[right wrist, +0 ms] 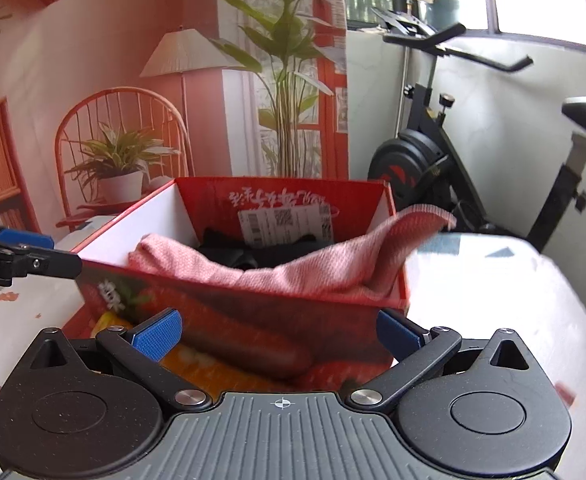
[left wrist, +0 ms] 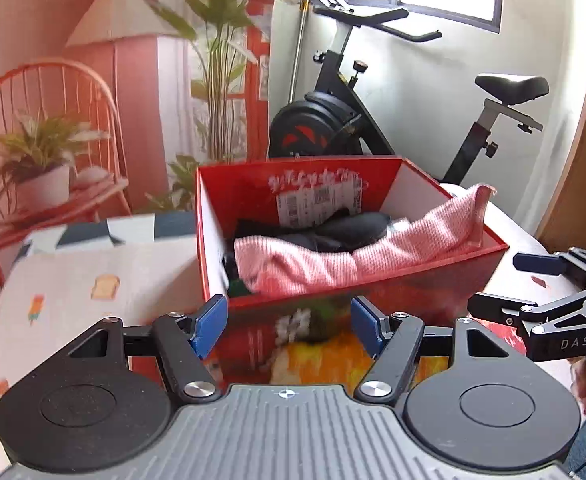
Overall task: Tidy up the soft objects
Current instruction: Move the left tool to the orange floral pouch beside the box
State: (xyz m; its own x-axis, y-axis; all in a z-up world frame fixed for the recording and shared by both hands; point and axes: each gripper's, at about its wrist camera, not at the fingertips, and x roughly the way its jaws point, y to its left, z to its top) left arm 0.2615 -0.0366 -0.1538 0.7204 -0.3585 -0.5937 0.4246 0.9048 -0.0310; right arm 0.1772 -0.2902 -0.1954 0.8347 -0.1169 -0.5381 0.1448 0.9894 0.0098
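While both grippers, left gripper [left wrist: 289, 326], right gripper [right wrist: 279, 336], gape empty, "DAS" lettering, red box [left wrist: 433, 280], pink cloth [left wrist: 333, 260]

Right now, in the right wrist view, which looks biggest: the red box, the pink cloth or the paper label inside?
1. red box
2. pink cloth
3. paper label
The box sits nearest the camera, which exaggerates it.

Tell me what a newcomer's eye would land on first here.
First the red box at the centre of the table, with a pink cloth heaped inside over dark clothes, one corner draped over the right wall. Behind it stands a black exercise bike; both grippers, left and right, are open and empty.
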